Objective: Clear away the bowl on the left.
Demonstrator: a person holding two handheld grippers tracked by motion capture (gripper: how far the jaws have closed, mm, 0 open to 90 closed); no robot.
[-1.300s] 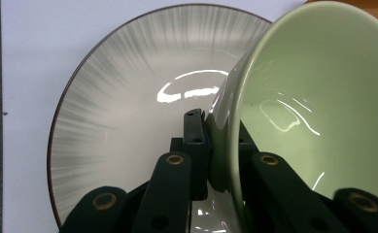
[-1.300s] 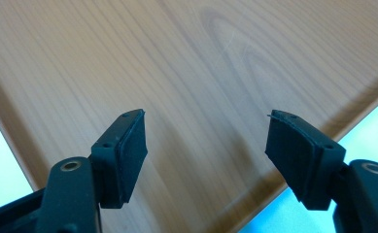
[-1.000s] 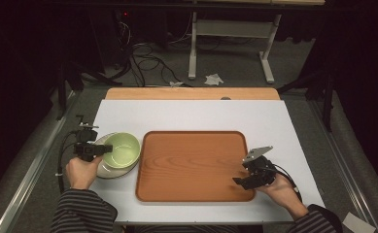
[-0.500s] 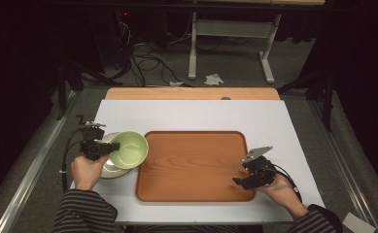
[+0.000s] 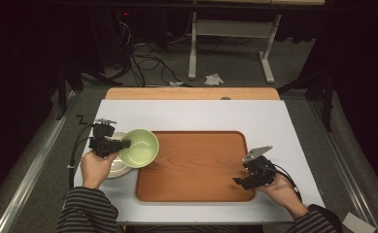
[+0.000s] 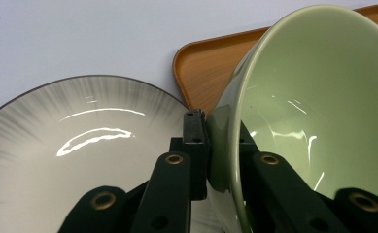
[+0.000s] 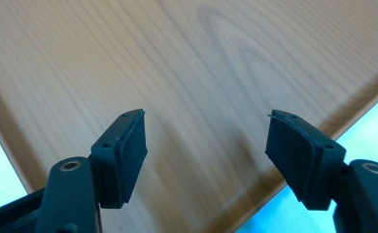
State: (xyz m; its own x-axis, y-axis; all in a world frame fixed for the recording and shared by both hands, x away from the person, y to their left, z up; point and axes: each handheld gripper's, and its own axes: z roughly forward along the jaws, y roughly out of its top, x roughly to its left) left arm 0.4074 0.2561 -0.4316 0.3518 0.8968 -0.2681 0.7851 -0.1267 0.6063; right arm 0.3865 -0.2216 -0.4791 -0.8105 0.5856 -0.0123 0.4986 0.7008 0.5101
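Your left gripper [image 5: 123, 144] clamps green bowl [image 5: 139, 148] by rim, one jaw inside, one outside; bowl tilted, lifted over plate [image 6: 75, 145] below jaws, tray [image 5: 196, 165] corner just ahead. Your right gripper [image 7: 206, 155] gapes wide above tray.

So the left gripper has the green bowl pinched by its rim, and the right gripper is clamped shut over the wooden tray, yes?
Not quite. The left gripper does pinch the green bowl by its rim, but the right gripper is open, not shut: the right gripper view shows its jaws spread wide apart over the wooden tray, holding nothing.
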